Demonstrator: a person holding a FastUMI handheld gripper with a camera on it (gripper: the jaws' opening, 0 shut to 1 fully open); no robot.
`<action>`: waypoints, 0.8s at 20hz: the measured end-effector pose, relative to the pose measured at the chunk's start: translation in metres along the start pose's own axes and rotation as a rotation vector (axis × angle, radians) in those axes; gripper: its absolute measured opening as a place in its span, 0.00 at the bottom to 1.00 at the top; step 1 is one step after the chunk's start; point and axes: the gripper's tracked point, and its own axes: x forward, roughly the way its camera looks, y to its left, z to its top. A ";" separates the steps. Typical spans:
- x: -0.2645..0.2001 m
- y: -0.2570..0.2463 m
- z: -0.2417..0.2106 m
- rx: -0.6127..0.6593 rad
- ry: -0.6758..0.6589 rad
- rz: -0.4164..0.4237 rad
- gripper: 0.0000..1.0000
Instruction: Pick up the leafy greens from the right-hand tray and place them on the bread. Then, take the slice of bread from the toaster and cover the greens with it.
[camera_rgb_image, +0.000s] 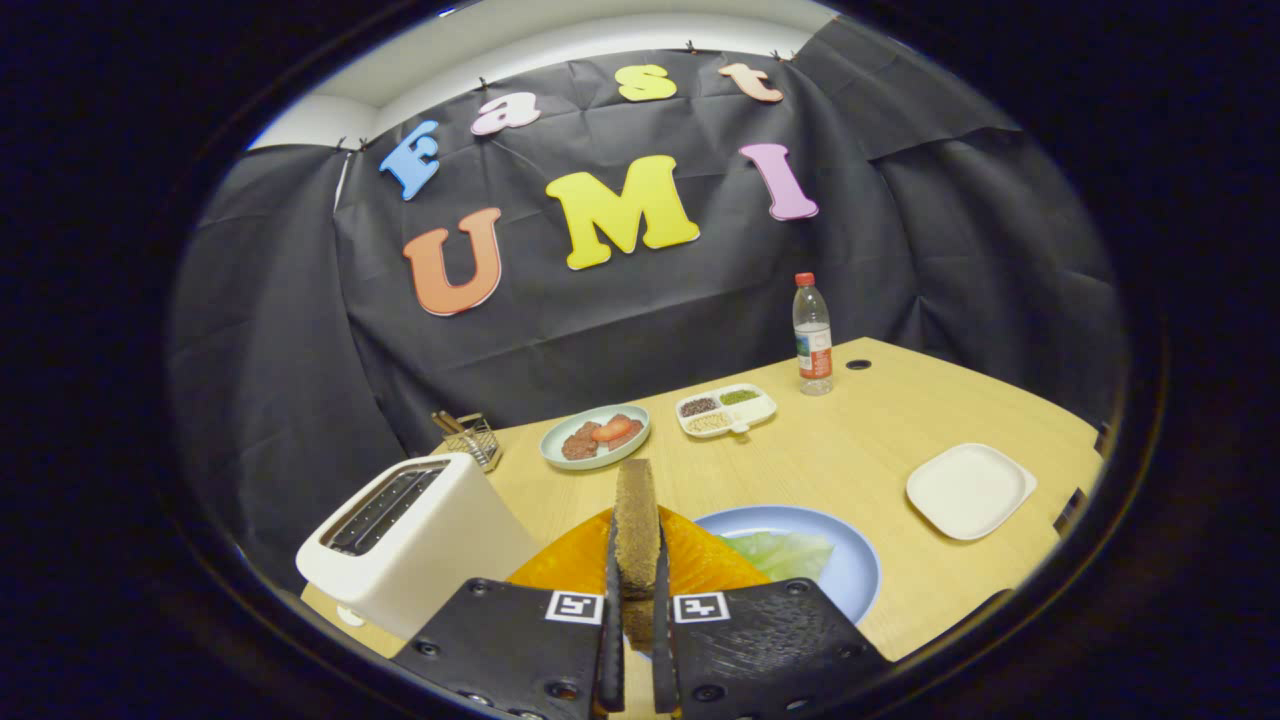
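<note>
Bread slice (636, 530) is pinched edge-on in my gripper (636, 610); next I lower it flat onto the greens (785, 552).

The hand-held gripper (636, 590) is clamped on an upright brown bread slice (636, 520) above an orange plate (560, 565) and blue plate (850, 560). A white toaster (410, 540) blocks the near left. Bare light wooden table (850, 450) lies open ahead, between the blue plate, a white square plate (970, 490) and a white divided tray (727, 410).
</note>
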 end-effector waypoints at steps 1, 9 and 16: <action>0.001 0.000 -0.003 0.016 0.008 0.007 0.11; 0.007 -0.033 -0.016 0.131 0.036 0.008 0.11; 0.011 -0.068 -0.030 0.196 0.082 -0.006 0.16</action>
